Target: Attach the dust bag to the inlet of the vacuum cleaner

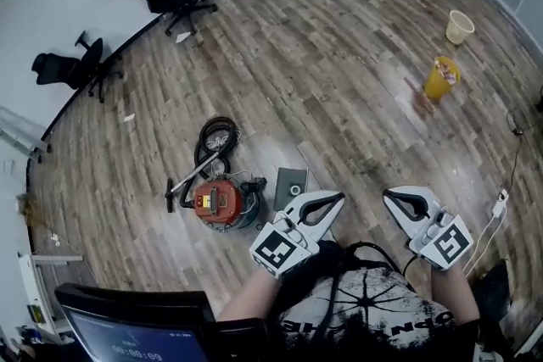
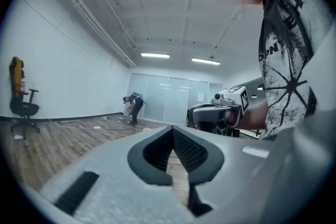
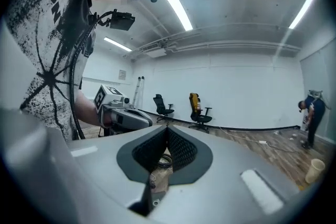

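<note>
- The wooden floor [image 1: 339,80] fills the head view; all the task's things lie on it, ahead of the person.
- The vacuum cleaner [image 1: 222,203], red-bodied, stands left of centre. Its inlet cannot be made out.
- The hose [image 1: 216,140] lies coiled just beyond the vacuum cleaner.
- The left gripper [image 1: 341,197] is held level with its jaws closed on nothing, well short of the machine.
- The right gripper [image 1: 387,195] is likewise closed and empty, and faces the left one.
- The dust bag [image 1: 291,186], judged so from its flat grey panel with a round opening, lies just right of the vacuum cleaner, unattached.
- Progress: nothing appears done. Picking up the bag and seating it on the inlet both remain.
</note>
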A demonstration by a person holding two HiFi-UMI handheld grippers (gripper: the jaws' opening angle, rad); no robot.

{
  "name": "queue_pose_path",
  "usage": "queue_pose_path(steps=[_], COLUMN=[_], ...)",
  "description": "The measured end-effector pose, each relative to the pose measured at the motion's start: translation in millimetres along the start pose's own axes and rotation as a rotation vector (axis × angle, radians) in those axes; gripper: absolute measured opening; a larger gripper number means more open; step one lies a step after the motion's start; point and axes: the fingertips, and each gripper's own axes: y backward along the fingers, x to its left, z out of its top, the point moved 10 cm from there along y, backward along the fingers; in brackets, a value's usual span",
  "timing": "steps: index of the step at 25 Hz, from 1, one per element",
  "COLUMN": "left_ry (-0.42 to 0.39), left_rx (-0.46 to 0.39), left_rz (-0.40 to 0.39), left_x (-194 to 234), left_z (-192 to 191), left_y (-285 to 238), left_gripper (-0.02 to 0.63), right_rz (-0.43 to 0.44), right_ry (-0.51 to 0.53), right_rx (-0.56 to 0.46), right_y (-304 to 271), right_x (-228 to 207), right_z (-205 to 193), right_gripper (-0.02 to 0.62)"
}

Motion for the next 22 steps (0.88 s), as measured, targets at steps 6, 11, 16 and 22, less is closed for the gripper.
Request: queue_pose_path(steps=[6,11,16,22], left_ry=[0.023,0.049,0.075,0.113], left_rx=[-0.096,-0.102,-0.090,-0.102], left_rz=[0.222,0.422,0.630,0.895], left_x=[56.1,68.0,70.7,80.3], left_z=[6.6,-3.3,-8.5,-13.1], left_y=[57.3,106.9,143.7,151.8], left_gripper=[-0.002,-0.002,-0.002,-0.002], right_rz=[0.176,0.369,0.596,0.877], right_ry=[0.053,0.073,0.066,0.071], right_rx=[0.005,0.002,0.020,0.031], right_y=[-96.9,-163.0,-231.6,-313.2], right_x=[-23.1,-16.2,-11.3,-25.2], right_z=[25.2,25.2,22.2,16.0], right_gripper=[0.005,0.005,0.005,0.005])
